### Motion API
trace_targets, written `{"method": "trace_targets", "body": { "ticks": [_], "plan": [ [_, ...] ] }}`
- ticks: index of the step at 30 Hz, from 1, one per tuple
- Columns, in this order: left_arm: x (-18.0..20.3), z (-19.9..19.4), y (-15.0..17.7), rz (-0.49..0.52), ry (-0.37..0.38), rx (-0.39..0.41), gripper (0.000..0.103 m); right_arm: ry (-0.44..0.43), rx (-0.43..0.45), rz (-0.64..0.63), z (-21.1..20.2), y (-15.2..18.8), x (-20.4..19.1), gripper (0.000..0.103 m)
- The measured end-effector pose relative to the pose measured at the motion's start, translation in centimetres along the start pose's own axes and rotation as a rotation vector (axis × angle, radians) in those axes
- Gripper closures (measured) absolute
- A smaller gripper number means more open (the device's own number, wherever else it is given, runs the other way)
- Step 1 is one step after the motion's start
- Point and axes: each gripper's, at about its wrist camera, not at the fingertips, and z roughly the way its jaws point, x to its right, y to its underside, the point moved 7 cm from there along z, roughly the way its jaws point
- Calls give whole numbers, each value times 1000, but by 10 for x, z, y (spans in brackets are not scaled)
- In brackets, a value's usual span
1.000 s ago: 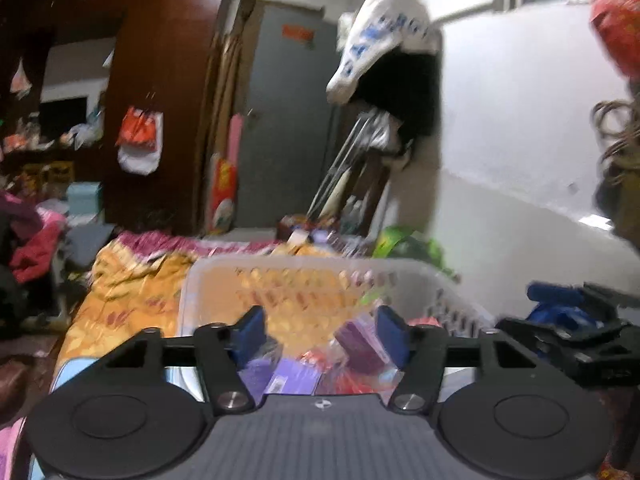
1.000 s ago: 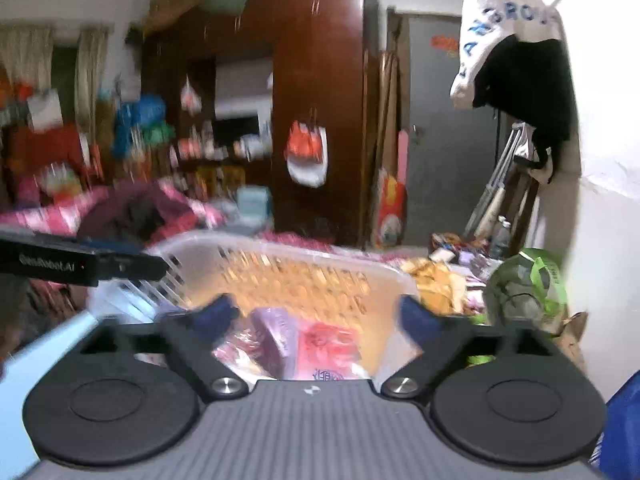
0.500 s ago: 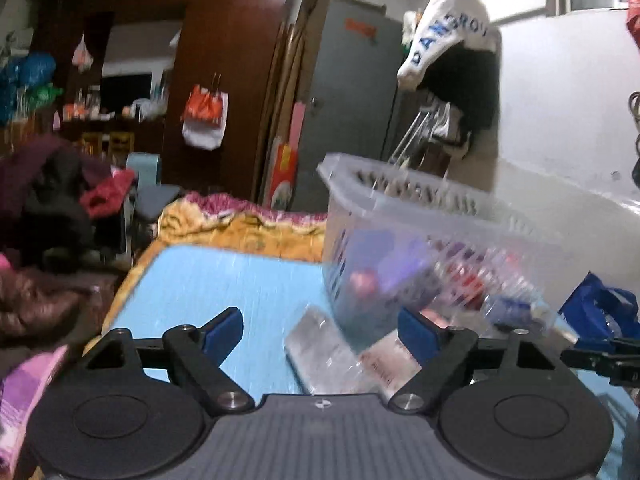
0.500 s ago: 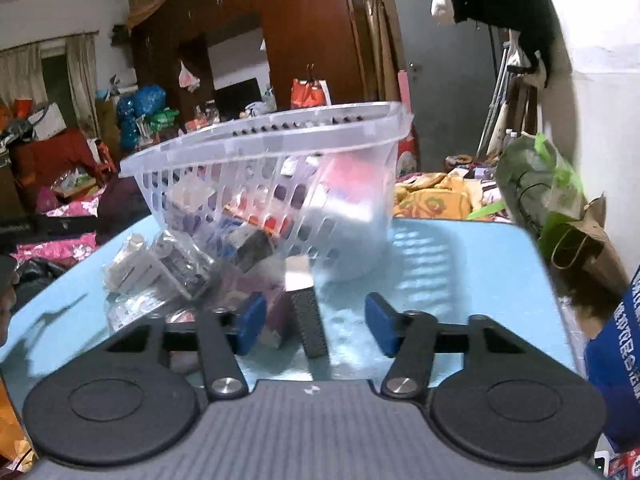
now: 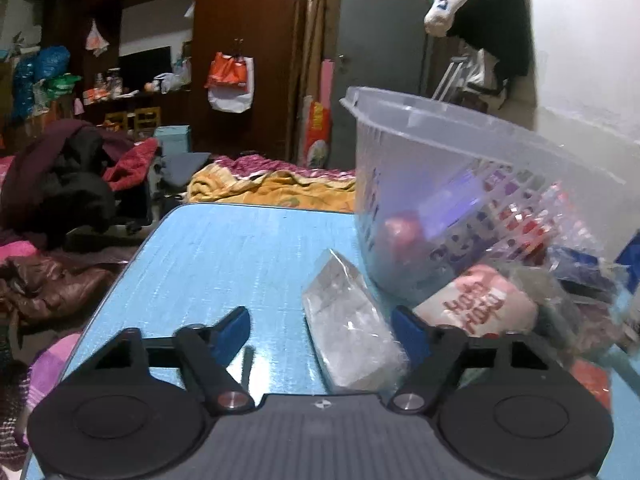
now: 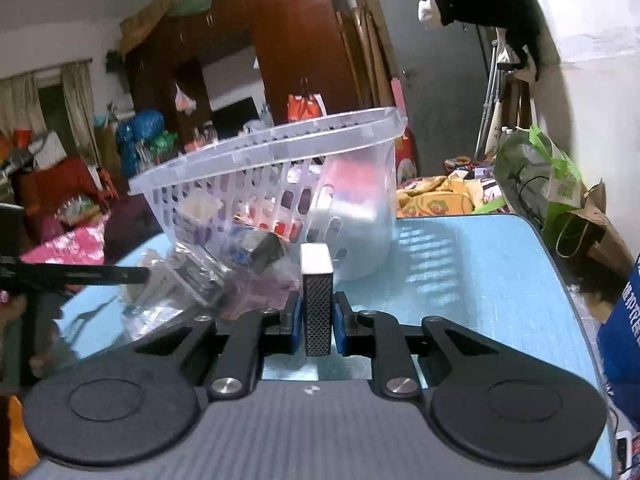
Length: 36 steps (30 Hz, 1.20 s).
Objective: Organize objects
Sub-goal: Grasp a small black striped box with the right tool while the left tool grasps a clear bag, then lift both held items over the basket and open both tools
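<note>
Right gripper [image 6: 316,322] clamped on slim box [image 6: 317,300] pointing ahead at basket [image 6: 272,184]; left gripper [image 5: 320,330] closing around clear packet [image 5: 352,336], untouched.

Right tool [image 6: 318,322] has clamped the slim box [image 6: 317,304].

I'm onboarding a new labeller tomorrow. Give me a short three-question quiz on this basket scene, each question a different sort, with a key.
1. True or false: the right gripper is shut on the narrow dark box.
2. Multiple choice: the clear plastic basket is A) tilted with packets beneath its edge, B) upside down, C) stacked on another basket.
3. Fill in: the clear-wrapped packet between the left gripper fingers lies on the ____ table.

Key: 1 true; 2 A; 3 blue.
</note>
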Motion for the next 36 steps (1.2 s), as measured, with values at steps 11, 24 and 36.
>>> {"method": "trace_targets", "body": {
  "ticks": [11,24,36],
  "plan": [
    [3,-14,1,-54,93,50,66,-24,37,72,-4,7,8,85],
    [8,-47,4,-106,259,216,65,-36,122,112,-15,6,14,85],
    [11,-50,4,-90,291,244,65,-42,177,106,-20,3,14,85]
  ]
}}
